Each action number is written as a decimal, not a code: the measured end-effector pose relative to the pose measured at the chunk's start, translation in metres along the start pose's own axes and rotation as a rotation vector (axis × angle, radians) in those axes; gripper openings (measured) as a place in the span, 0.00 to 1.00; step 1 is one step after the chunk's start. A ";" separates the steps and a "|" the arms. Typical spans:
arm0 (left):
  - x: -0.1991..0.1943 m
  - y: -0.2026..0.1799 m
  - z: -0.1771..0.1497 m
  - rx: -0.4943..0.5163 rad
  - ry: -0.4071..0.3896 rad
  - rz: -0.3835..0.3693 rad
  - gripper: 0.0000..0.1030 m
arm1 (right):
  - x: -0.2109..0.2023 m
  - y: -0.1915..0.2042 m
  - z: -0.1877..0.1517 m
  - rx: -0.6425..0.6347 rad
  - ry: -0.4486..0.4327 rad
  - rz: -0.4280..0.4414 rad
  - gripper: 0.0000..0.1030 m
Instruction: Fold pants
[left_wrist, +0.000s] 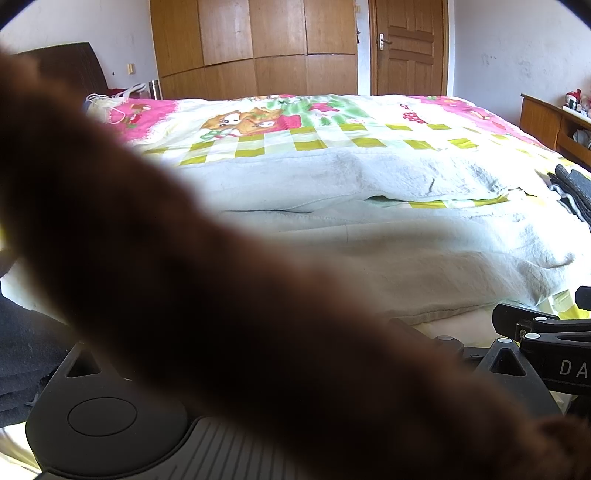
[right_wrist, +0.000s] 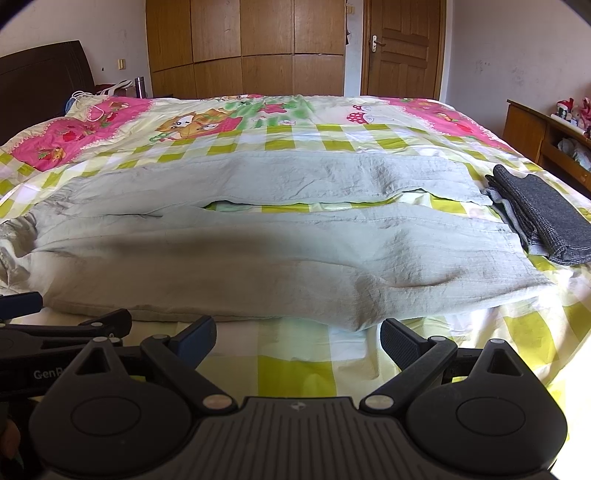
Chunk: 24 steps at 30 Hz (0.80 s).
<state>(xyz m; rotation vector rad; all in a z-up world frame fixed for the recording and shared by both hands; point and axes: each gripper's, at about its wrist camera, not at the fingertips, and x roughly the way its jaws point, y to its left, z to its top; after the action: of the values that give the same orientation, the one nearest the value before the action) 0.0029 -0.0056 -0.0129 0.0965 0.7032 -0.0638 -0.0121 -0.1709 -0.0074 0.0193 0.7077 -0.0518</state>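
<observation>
Right gripper (right_wrist: 297, 341), jaws wide, sits near the flat pants (right_wrist: 258, 236); left gripper's jaws are hidden by a brown blur (left_wrist: 221, 314), perhaps a sleeve, risking a blind, bunching grasp.

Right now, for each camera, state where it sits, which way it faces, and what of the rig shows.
Left wrist: on the left gripper at the near bed edge, facing the wardrobe; a blurred brown sleeve covers its fingers.
Right wrist: on the right gripper, low at the same edge, facing the wardrobe; both fingers spread open, clear of the cloth.
Shared: pale pants laid flat, folded dark clothes, door.
</observation>
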 end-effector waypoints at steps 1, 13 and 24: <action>0.000 0.001 0.000 0.000 0.000 0.000 1.00 | 0.000 0.001 -0.001 0.000 0.000 0.001 1.00; -0.001 0.003 0.000 0.005 0.002 0.002 1.00 | -0.001 0.003 -0.002 0.003 0.004 0.005 1.00; -0.001 0.003 0.001 0.004 0.004 0.001 1.00 | 0.000 0.002 -0.001 0.004 0.005 0.005 1.00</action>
<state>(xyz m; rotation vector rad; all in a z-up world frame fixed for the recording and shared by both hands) 0.0026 -0.0028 -0.0116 0.1006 0.7071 -0.0645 -0.0128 -0.1691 -0.0078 0.0253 0.7122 -0.0482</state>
